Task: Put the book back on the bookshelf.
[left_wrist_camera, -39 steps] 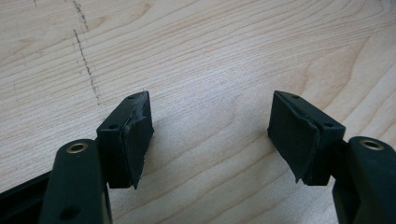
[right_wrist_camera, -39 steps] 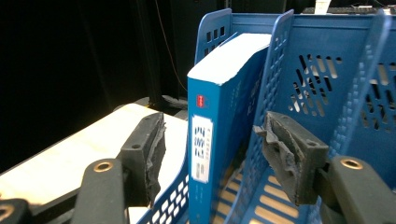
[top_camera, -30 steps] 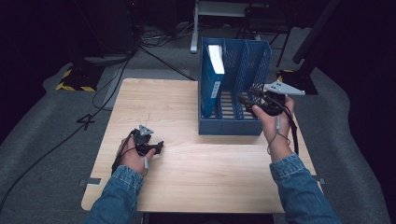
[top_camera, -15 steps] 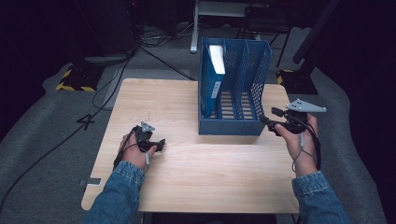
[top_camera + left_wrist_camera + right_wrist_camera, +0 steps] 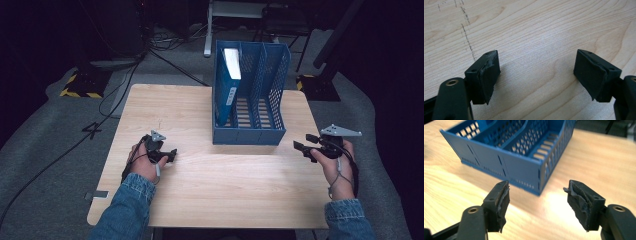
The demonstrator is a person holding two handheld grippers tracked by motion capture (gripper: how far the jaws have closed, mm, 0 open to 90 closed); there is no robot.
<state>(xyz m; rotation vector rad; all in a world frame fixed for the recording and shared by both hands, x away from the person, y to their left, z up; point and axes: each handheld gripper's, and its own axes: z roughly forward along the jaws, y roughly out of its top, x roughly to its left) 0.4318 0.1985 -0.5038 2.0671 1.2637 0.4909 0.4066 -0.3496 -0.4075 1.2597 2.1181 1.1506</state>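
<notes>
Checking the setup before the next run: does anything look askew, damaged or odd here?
The blue binder leans tilted in the left slot of the blue file rack rather than upright. The rubber pads on the right tongs look torn and ragged; a pad on the left tongs is frayed too.

- The file rack stands on the table, toward the far edge and right of centre.
- A folder stands upright in the rack's leftmost compartment.
- The left claw sits over the table's near left part, well apart from the rack.
- The right claw sits at the table's right edge, just beside the rack's near right corner.
</notes>
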